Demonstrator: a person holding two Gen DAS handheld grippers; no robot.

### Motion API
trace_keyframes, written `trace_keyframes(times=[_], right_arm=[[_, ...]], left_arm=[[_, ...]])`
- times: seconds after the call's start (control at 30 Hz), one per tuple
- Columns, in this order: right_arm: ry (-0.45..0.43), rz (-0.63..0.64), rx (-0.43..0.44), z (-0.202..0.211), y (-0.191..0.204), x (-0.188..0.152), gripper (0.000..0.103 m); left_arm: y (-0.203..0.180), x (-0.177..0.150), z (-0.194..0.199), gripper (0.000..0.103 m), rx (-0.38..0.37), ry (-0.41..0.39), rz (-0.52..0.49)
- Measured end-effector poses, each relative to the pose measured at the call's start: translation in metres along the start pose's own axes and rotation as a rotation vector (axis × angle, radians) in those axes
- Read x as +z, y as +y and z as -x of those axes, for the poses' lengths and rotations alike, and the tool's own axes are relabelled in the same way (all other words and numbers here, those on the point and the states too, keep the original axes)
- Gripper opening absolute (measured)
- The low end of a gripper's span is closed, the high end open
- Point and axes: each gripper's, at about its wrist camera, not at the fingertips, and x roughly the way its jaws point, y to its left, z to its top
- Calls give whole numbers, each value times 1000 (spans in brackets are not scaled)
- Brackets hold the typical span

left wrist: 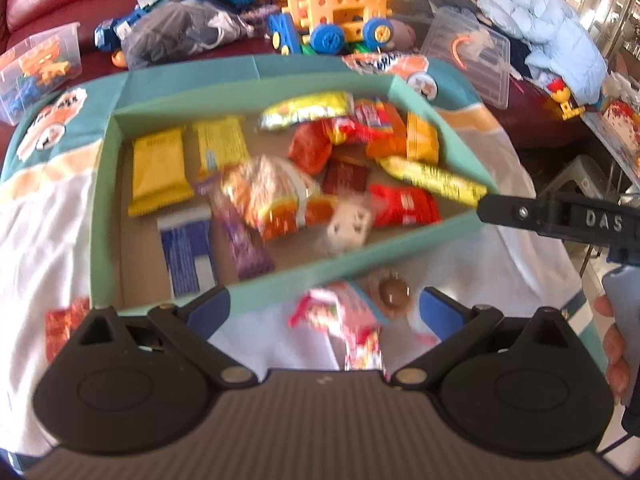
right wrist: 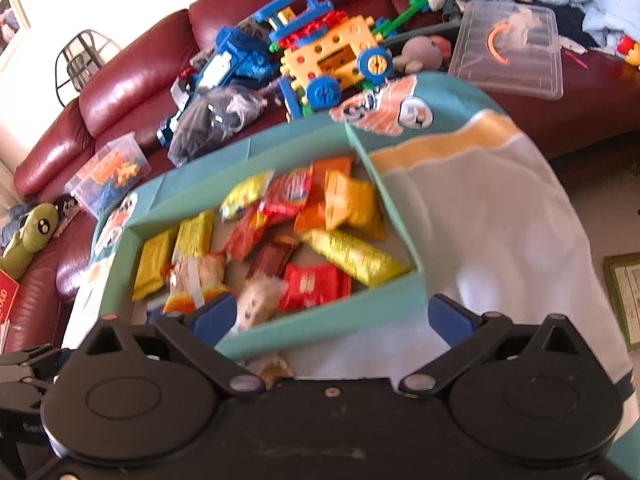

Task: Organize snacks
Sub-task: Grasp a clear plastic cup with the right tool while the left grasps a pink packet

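The red leather sofa [right wrist: 132,88] carries toys behind a cloth-covered surface [right wrist: 500,216]. On the cloth sits the teal box [left wrist: 280,284], holding most snack packets [left wrist: 280,168]. Outside its near wall lie a pink packet [left wrist: 344,320] and a round brown sweet [left wrist: 394,294]. The left gripper [left wrist: 324,312] and right gripper [right wrist: 332,316] stand fully spread, gripping nothing.

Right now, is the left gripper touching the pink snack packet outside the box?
Apart. The left wrist view shows the left gripper wide open, with the pink snack packet lying on the cloth between its fingers, clear of both.
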Motion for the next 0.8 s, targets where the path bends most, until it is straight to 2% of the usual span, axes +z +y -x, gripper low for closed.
trace_keyframes(times=[0.17, 0.23, 0.3, 0.37, 0.43, 0.5, 0.57, 0.67, 0.8], right_arm=[[41, -24, 8, -6, 0, -21, 103], [57, -34, 9, -9, -1, -27, 103], [72, -36, 9, -12, -2, -32, 102], [82, -37, 13, -14, -2, -38, 93], [91, -38, 15, -18, -2, -41, 85], [103, -32, 15, -22, -1, -45, 77], [113, -19, 13, -26, 2, -47, 64], [137, 19, 10, -34, 11, -52, 52], [148, 93, -3, -42, 26, -61, 52]], left_arm=[[-6, -27, -23, 102, 15, 63, -16], [-8, -34, -34, 97, 32, 85, -29], [-9, -38, -44, 86, 22, 110, -31], [-10, -39, -50, 80, 8, 116, -27], [-12, -40, -54, 62, -1, 112, -36], [-14, -42, -53, 21, 39, 82, -73], [-9, -41, -52, 21, 39, 82, -61], [4, -42, -47, 21, 37, 88, -27], [23, -54, -36, 22, 33, 96, 10]])
